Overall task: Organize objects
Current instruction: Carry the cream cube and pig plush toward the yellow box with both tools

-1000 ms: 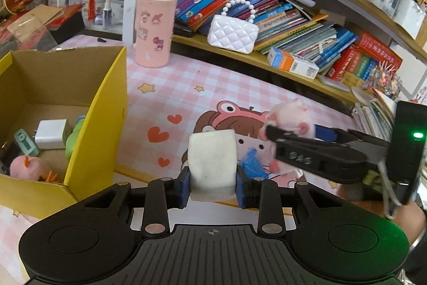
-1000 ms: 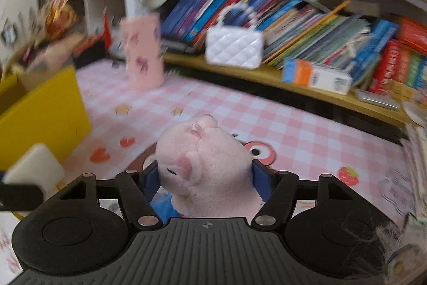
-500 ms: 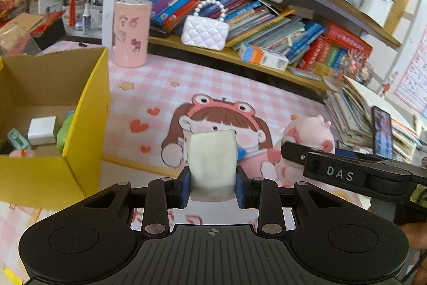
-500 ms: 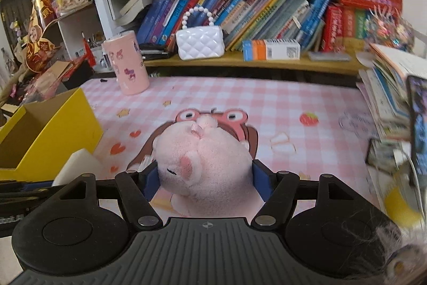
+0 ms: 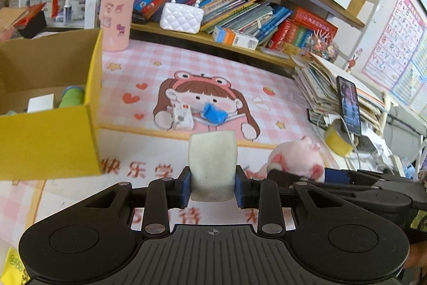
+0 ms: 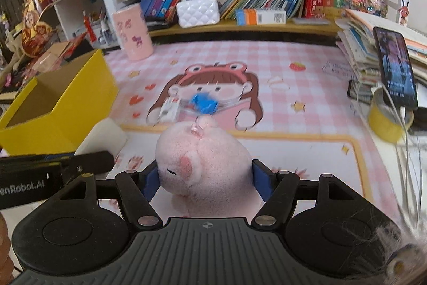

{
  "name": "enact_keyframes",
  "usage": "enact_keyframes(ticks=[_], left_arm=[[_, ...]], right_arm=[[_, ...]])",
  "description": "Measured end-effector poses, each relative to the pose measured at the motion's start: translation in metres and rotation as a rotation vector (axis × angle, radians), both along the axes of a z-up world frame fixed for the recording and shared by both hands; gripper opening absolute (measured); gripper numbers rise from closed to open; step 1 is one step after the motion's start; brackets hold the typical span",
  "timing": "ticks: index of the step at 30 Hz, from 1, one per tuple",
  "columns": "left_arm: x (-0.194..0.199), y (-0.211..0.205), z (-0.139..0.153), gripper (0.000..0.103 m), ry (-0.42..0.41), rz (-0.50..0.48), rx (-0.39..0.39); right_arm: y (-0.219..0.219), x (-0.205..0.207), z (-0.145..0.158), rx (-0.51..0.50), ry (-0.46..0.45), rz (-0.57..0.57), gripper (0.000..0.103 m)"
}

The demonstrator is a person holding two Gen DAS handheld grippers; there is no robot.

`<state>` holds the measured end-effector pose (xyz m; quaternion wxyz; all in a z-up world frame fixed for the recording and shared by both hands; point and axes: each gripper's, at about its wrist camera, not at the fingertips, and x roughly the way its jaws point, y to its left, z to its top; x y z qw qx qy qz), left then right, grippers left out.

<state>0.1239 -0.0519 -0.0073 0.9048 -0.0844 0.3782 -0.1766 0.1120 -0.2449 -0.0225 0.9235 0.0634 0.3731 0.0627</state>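
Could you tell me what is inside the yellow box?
Inside the yellow box, a white block and something green show; the box's near wall hides the rest of the floor.

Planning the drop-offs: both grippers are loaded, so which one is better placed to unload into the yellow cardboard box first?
Left. The left gripper, holding the white foam block, sits next to the yellow cardboard box. The right gripper, holding the pink plush pig, is on the far side of it.

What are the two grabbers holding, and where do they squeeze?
Left gripper squeezes the white sponge block by its lower sides. Right gripper squeezes the pink pig plush by its sides.
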Motion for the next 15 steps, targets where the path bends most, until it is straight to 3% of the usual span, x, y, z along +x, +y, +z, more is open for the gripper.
enact_keyframes(ticks=[15], left_arm=[[-0.060, 0.096, -0.006, 0.030, 0.038, 0.055, 0.013]], right_arm=[[0.104, -0.050, -0.006, -0.021, 0.069, 0.119, 0.067]])
